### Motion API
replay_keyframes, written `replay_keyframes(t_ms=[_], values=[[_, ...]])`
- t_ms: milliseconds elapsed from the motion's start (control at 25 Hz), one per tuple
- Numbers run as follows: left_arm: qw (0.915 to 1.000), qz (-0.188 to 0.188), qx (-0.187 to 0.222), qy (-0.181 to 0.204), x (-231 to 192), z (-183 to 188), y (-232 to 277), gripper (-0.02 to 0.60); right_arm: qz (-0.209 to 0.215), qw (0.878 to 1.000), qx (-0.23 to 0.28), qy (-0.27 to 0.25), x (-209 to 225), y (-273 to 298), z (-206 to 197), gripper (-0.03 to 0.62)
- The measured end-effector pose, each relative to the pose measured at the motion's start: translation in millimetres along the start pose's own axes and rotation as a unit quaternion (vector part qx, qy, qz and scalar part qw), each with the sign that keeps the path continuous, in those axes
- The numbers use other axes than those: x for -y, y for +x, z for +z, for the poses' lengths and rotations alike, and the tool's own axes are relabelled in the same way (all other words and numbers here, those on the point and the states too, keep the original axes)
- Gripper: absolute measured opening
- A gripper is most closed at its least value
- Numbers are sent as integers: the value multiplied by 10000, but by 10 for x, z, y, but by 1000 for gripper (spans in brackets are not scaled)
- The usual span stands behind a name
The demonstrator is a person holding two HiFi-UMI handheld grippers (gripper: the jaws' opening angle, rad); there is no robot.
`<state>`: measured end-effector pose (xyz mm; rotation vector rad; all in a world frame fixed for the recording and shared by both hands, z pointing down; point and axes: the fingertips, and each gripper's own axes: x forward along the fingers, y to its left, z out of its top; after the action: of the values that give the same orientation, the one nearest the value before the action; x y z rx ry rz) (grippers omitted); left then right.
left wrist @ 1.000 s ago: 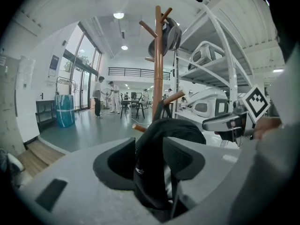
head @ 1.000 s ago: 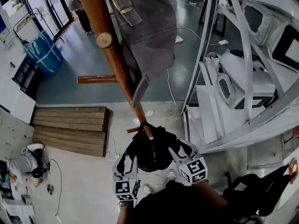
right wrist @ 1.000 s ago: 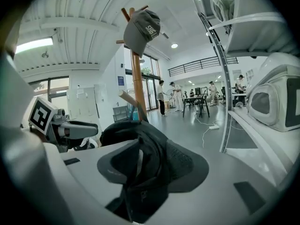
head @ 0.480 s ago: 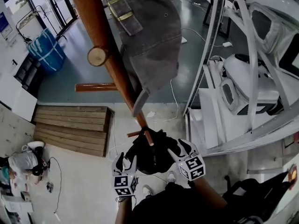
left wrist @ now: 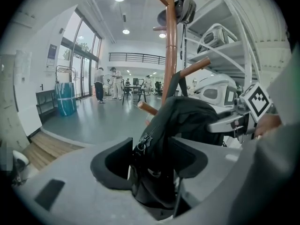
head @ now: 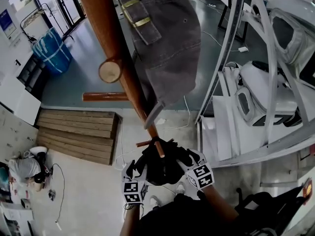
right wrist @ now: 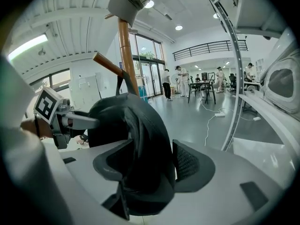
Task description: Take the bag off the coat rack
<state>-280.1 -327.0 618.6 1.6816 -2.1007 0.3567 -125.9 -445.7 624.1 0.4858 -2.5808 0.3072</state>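
A black bag [head: 160, 163] hangs on the lowest peg [head: 157, 146] of the wooden coat rack [head: 110, 43], whose top carries a grey cap [head: 167, 48]. My left gripper [head: 134, 170] is at the bag's left side and my right gripper [head: 186, 159] at its right. In the left gripper view the bag [left wrist: 173, 125] lies loosely between wide jaws of the left gripper [left wrist: 157, 161], with a gap beside it. In the right gripper view the right gripper [right wrist: 152, 165] is opening, with the bag [right wrist: 136, 135] still between its jaws.
A white metal shelving frame [head: 256, 107] with white machine shells stands close on the right. A wooden platform [head: 74, 132] lies on the floor at the left, with a blue bin [head: 51, 50] beyond it. A side peg [head: 106, 96] sticks out to the left. People [left wrist: 99, 83] stand far off.
Both grippers' jaws have spread wider around the bag. The bag stays on the lowest peg, and the view has drawn slightly closer to the rack.
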Motion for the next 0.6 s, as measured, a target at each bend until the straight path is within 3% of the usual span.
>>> replay_keyframes(t_ms=[360,600], values=[[9998,-209,66,-39,3,-21,62,213,-240,9997,10,-13,77,50,17,227],[9994,-305,170,58,5,-9,70,176,-342,9994,82,38,72,38,15,184]])
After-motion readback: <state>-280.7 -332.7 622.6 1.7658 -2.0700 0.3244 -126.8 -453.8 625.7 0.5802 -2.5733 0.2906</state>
